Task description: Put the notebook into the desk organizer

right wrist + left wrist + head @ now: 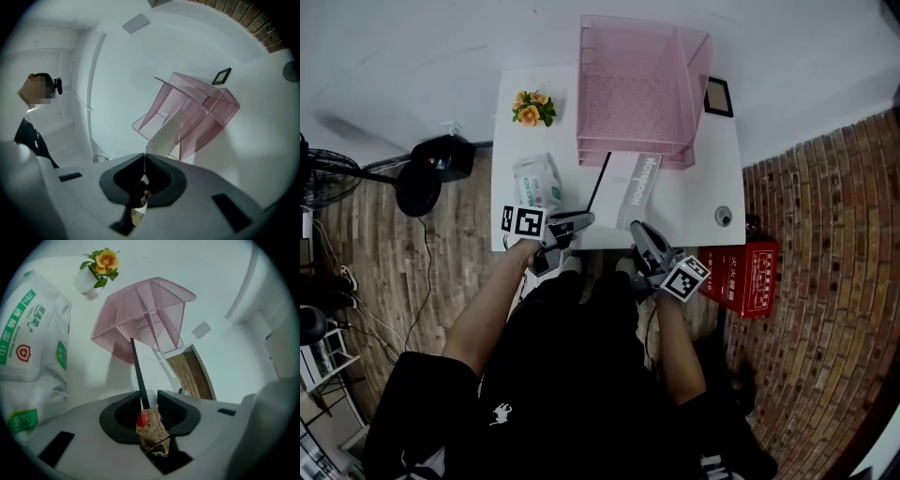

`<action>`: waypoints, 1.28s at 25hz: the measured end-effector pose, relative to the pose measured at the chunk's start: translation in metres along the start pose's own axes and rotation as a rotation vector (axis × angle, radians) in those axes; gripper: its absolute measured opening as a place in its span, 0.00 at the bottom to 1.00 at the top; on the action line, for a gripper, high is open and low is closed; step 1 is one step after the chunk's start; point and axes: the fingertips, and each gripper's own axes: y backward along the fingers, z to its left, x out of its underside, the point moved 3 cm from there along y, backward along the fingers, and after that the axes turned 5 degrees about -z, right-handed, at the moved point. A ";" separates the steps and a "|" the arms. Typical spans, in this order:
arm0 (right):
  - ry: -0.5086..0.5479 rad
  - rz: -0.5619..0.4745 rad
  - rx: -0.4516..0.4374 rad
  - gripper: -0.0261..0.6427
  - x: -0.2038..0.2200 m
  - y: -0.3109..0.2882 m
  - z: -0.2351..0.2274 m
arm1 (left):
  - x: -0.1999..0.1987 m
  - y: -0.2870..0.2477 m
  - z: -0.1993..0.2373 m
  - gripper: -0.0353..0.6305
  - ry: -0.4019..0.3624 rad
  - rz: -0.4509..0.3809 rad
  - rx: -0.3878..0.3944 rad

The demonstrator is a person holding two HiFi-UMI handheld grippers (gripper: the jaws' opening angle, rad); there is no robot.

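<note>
Person (572,375): black clothes, nearest below the camera; holds the left hand-held gripper (584,220) and the right hand-held gripper (637,230) at the near edge of the white bench (703,178).
Wipes pack (537,183): white with green print, lying on the bench just ahead of the left hand-held gripper and a little to its left.
Flower pot (532,108): orange flowers, farther ahead of the same gripper, near the far left corner of the bench.
Left hand-held gripper: jaws narrowly apart. The black cover (139,376) of the notebook (636,187) stands on edge between them, close to one pad, with a thin gap at the other.
Notebook: on the near part of the bench, just ahead of both grippers and between them, outside the desk organizer (633,94); its far end is at the organizer's front.
Desk organizer: pink mesh with several tiers, well ahead of both grippers.
Right hand-held gripper: jaws pressed together on the thin near edge of the notebook's white cover (166,133), which rises from the jaws toward the organizer.
Small frame (717,97): black, ahead and right of the right gripper, beside the organizer.
Red box (750,277): on the floor, just right of the right gripper.
</note>
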 end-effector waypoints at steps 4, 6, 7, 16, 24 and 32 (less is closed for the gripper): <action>-0.005 0.032 0.055 0.05 0.006 0.001 -0.012 | 0.002 0.005 0.006 0.17 -0.072 0.012 -0.069; -0.006 0.053 0.102 0.05 0.008 0.001 -0.019 | 0.003 0.006 0.008 0.15 -0.112 0.015 -0.110; -0.003 0.066 0.127 0.05 0.009 0.000 -0.022 | 0.004 0.006 0.010 0.15 -0.128 0.017 -0.128; 0.043 0.170 0.292 0.05 0.010 0.002 -0.048 | 0.009 -0.006 0.016 0.12 -0.210 0.031 -0.234; 0.037 0.226 0.347 0.05 0.002 -0.002 -0.068 | 0.003 -0.019 0.018 0.11 -0.211 -0.004 -0.303; 0.026 0.266 0.352 0.05 -0.014 -0.021 -0.092 | -0.018 -0.033 0.023 0.10 -0.198 -0.072 -0.354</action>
